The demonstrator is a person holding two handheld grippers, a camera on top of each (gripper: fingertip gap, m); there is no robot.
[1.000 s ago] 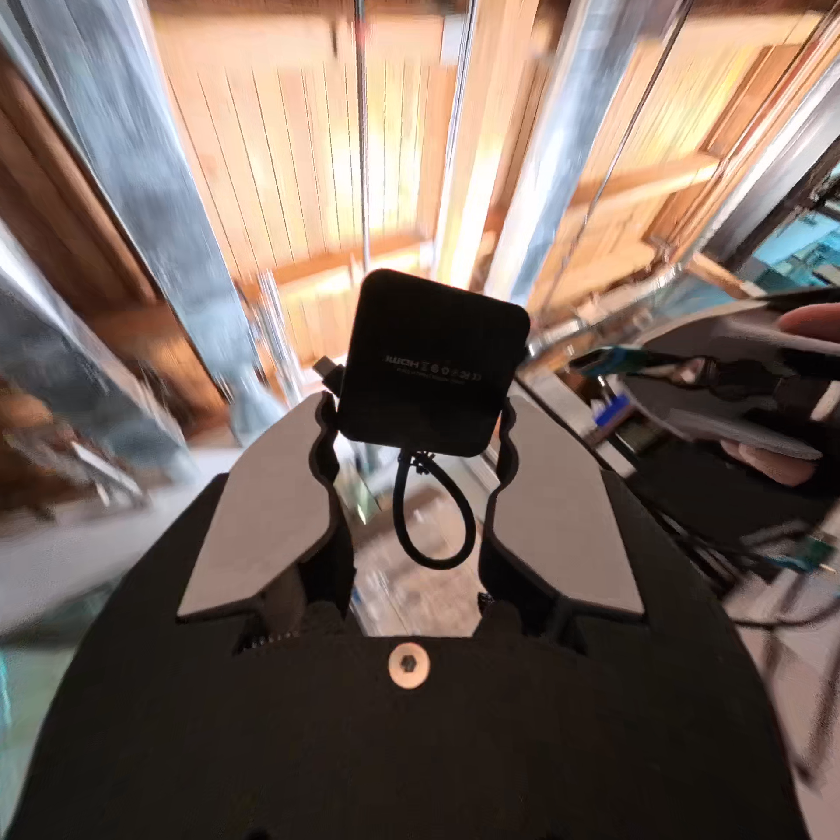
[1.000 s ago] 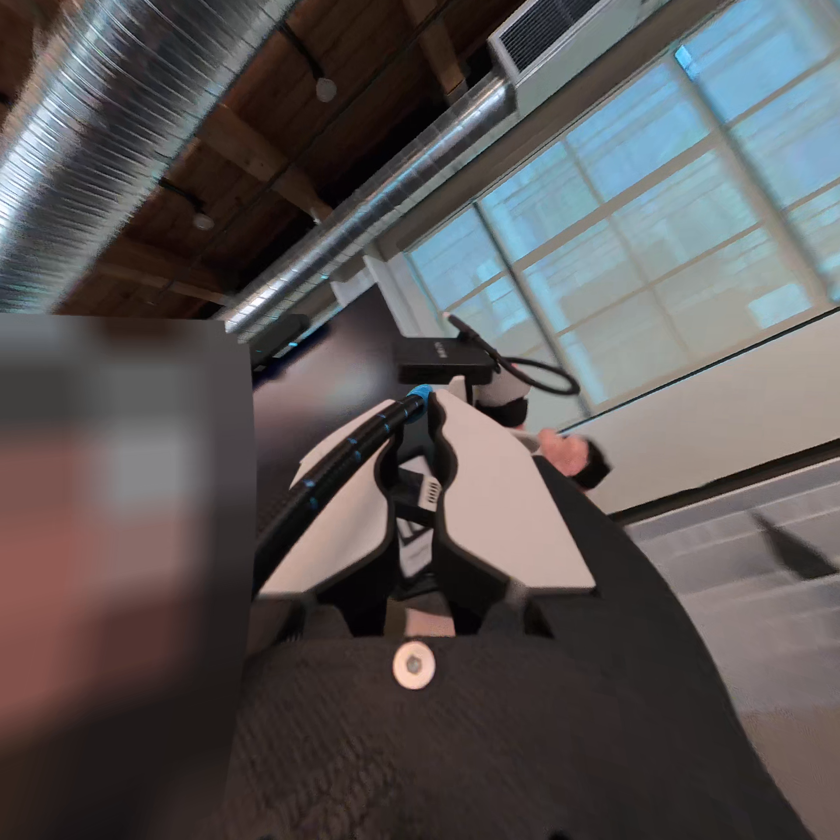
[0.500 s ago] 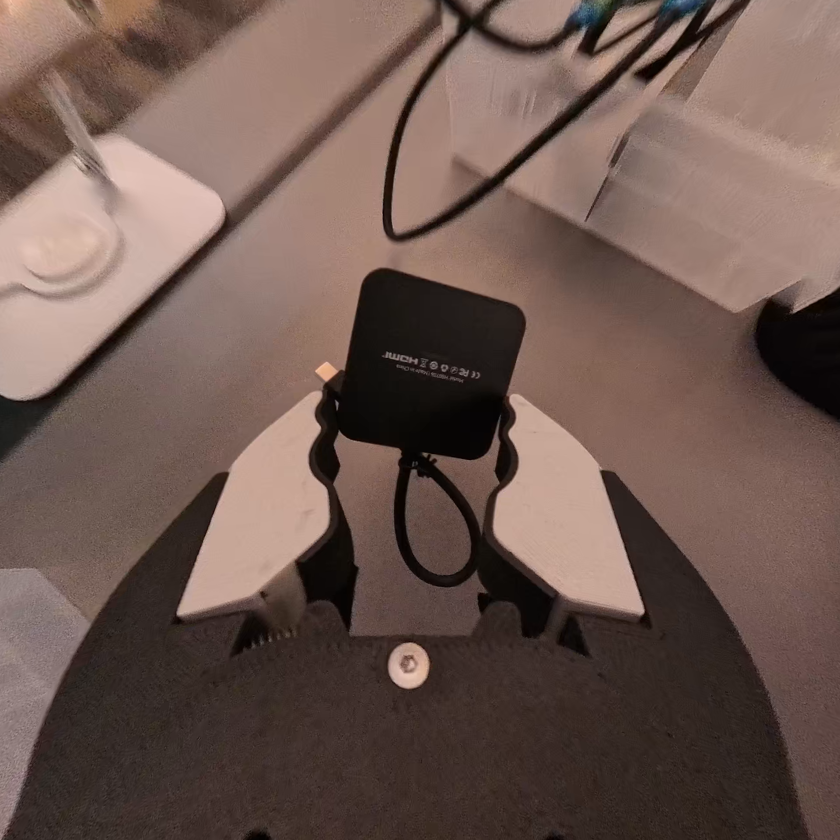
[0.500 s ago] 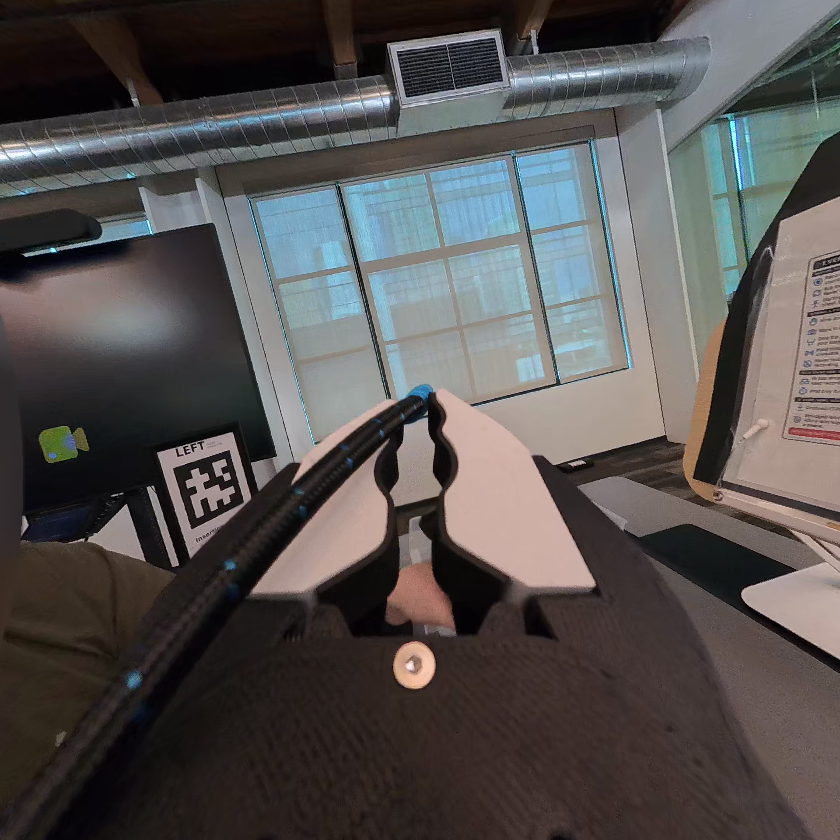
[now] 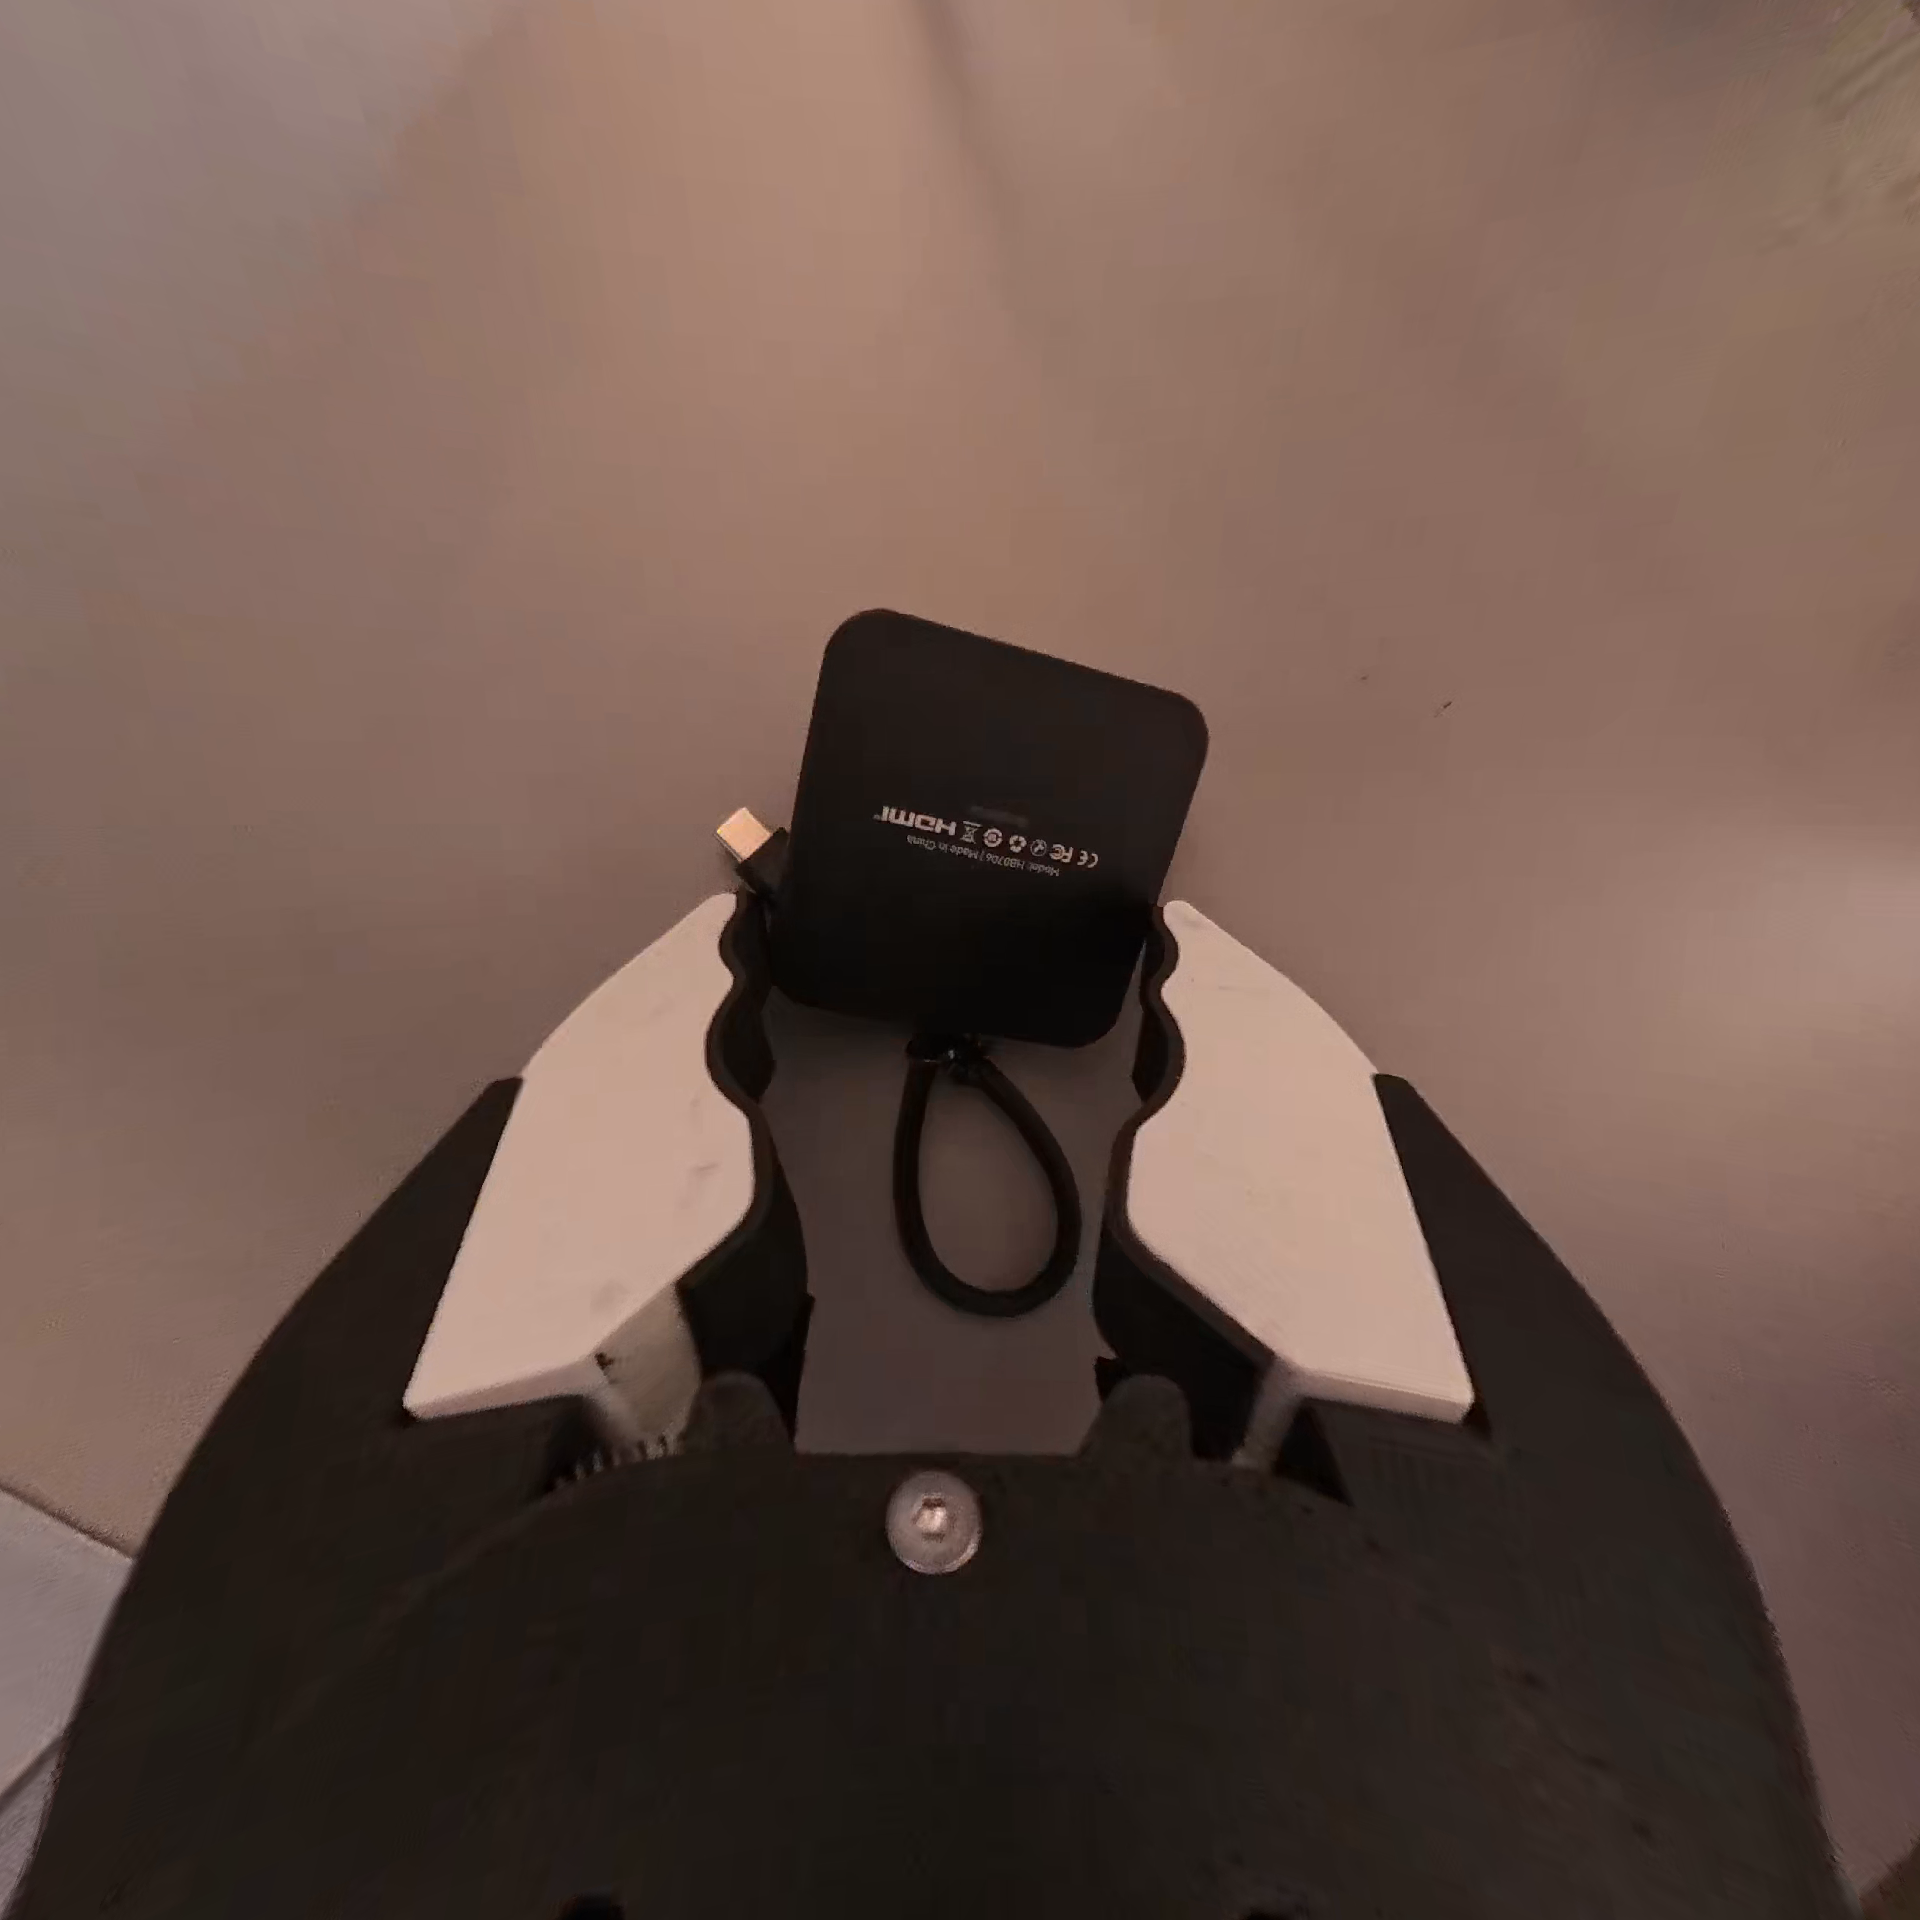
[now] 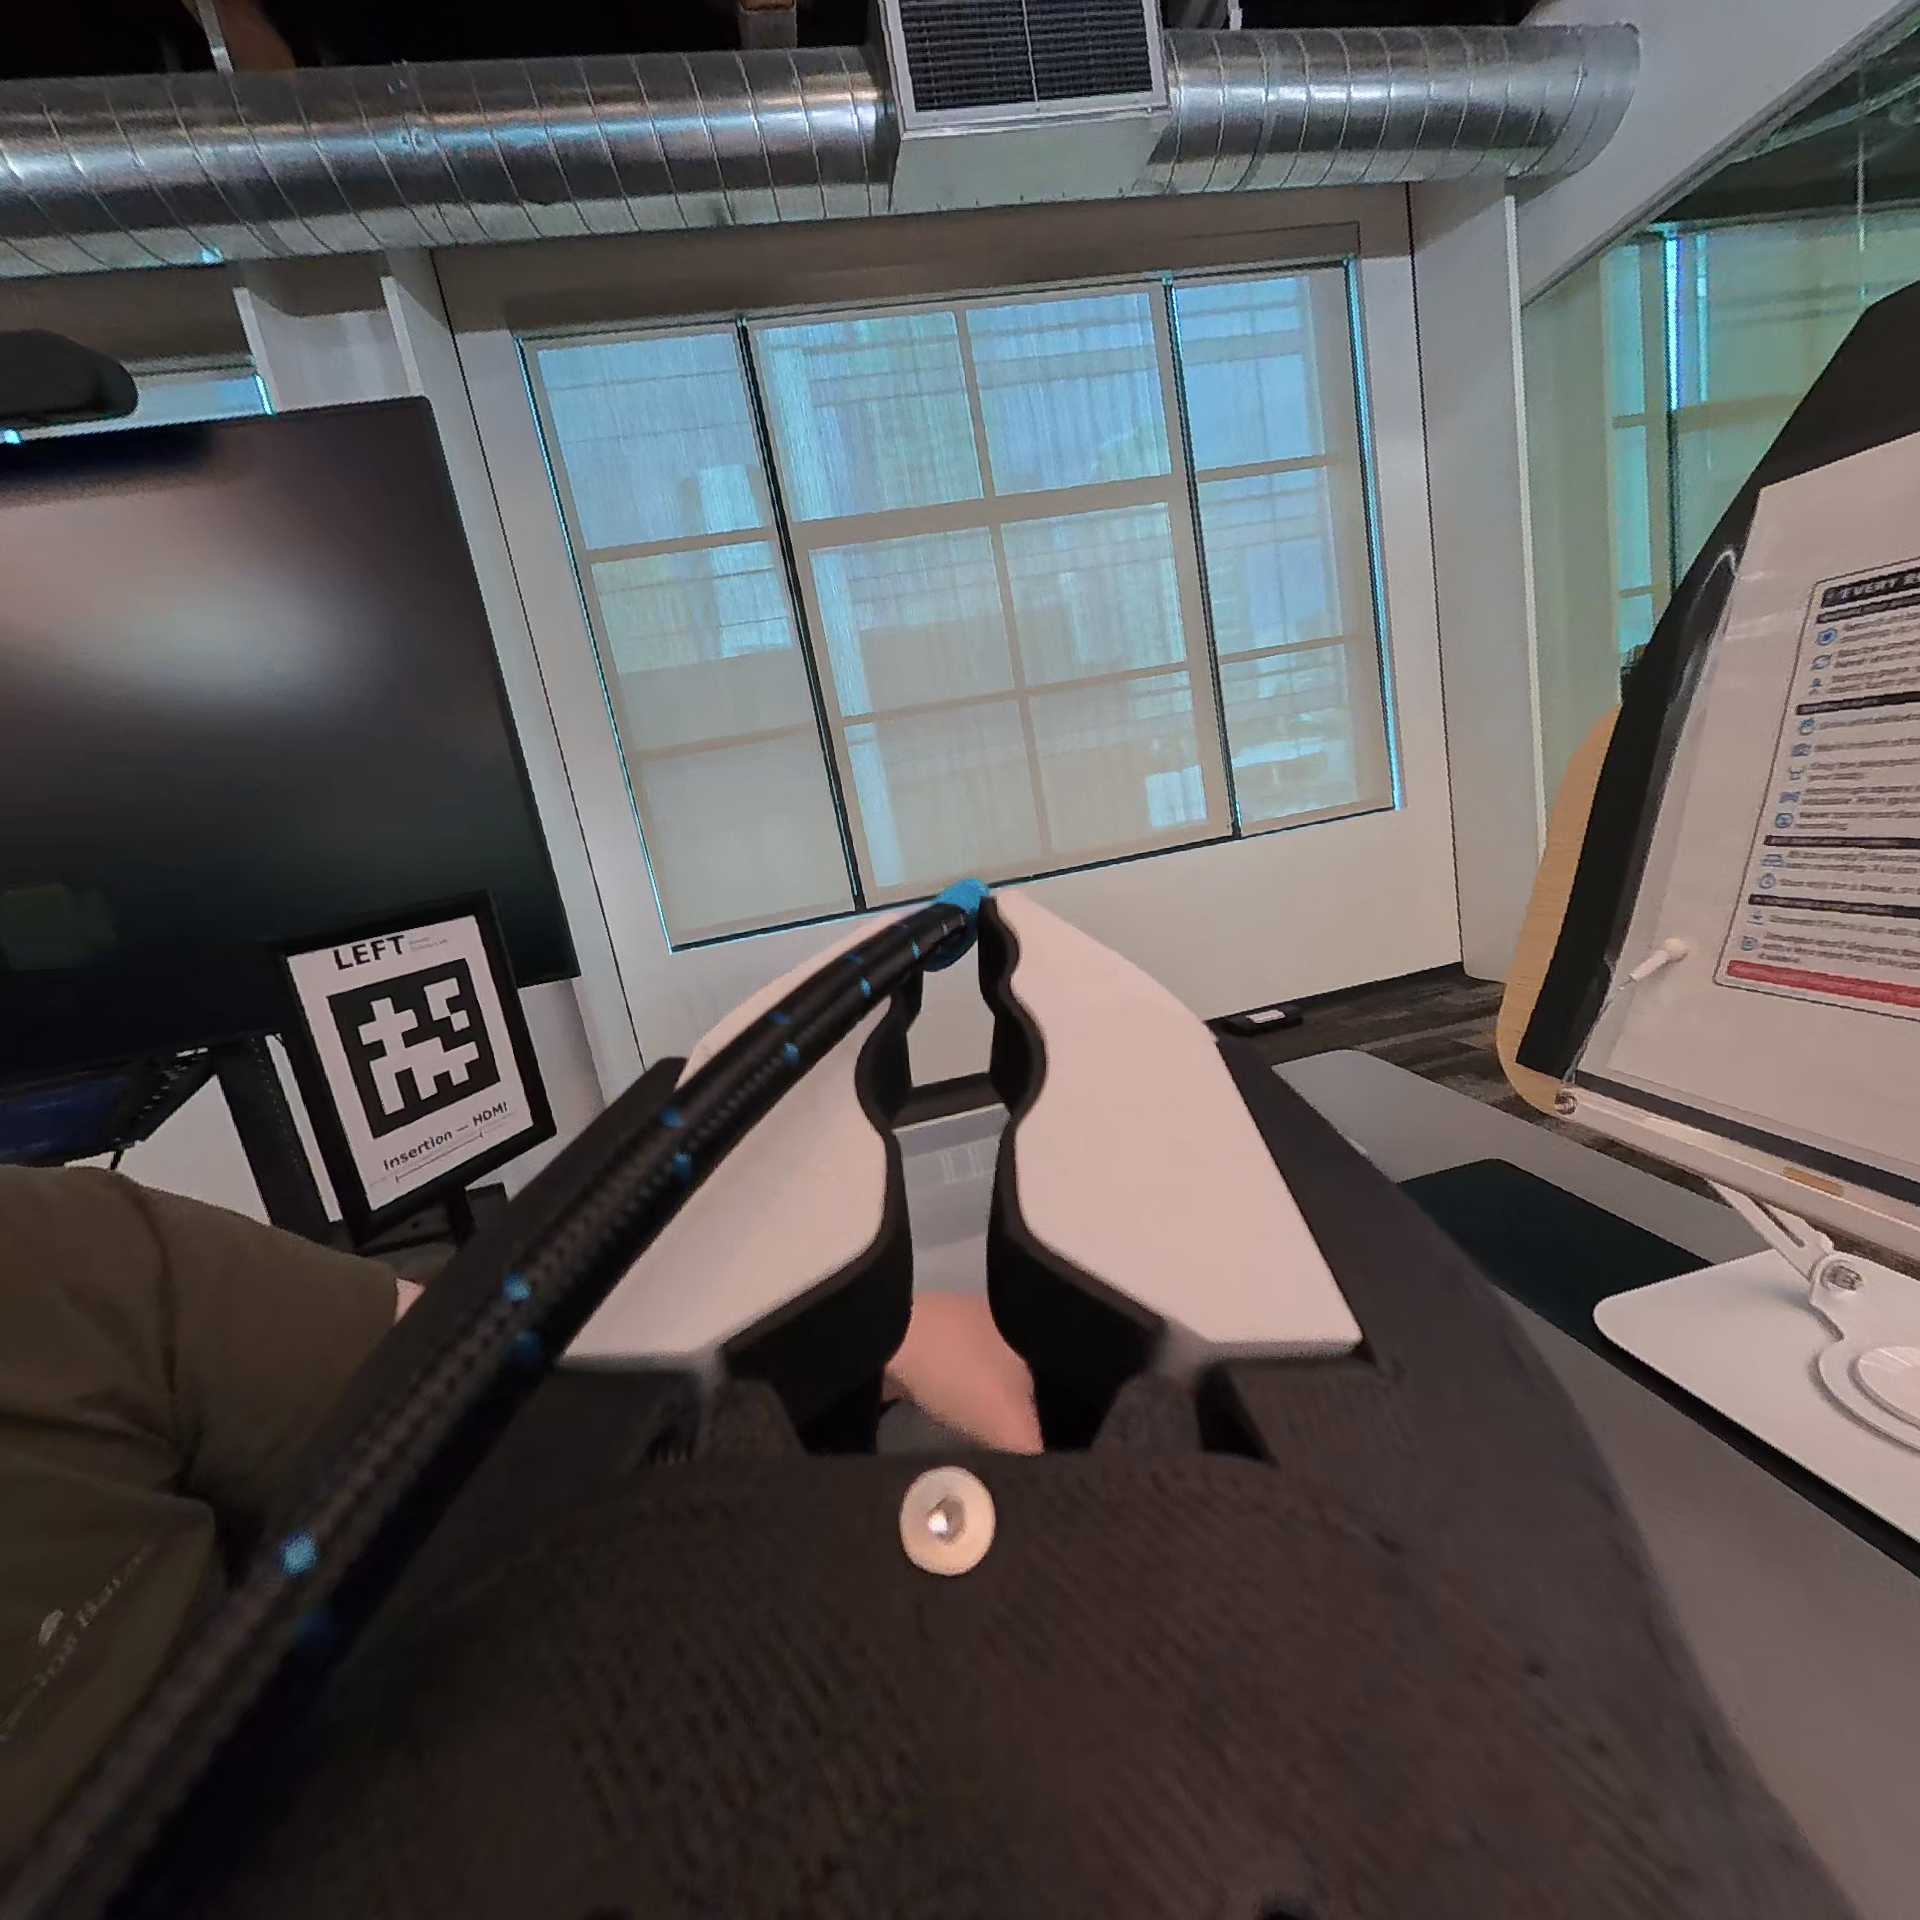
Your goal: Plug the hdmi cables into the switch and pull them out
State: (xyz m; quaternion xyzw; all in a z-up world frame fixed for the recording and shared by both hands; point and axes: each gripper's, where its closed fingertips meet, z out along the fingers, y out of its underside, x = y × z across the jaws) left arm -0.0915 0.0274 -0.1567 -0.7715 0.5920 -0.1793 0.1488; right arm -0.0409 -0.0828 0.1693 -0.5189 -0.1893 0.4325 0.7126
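My left gripper (image 5: 945, 935) is shut on the black HDMI switch (image 5: 997, 821), gripping its near end between both fingertips just above the grey table (image 5: 935, 364). The switch's short cable loop (image 5: 987, 1195) hangs between the fingers, and a small metal plug (image 5: 743, 836) sticks out at its left. My right gripper (image 6: 971, 920) is shut on the blue end of a black braided HDMI cable (image 6: 665, 1132), which runs back down to the left. The cable's plug is hidden behind the fingertips. The switch does not show in the right wrist view.
In the right wrist view a black monitor (image 6: 239, 707) and a framed marker sign (image 6: 416, 1060) stand at left. A board with a printed sheet (image 6: 1787, 831) on a white stand base (image 6: 1766, 1351) is at right. A person's sleeve (image 6: 156, 1351) is at lower left.
The left gripper swung from pointing at the ceiling down to the table, close above it now, with the switch still held. The right gripper levelled out toward the window and still holds the cable.
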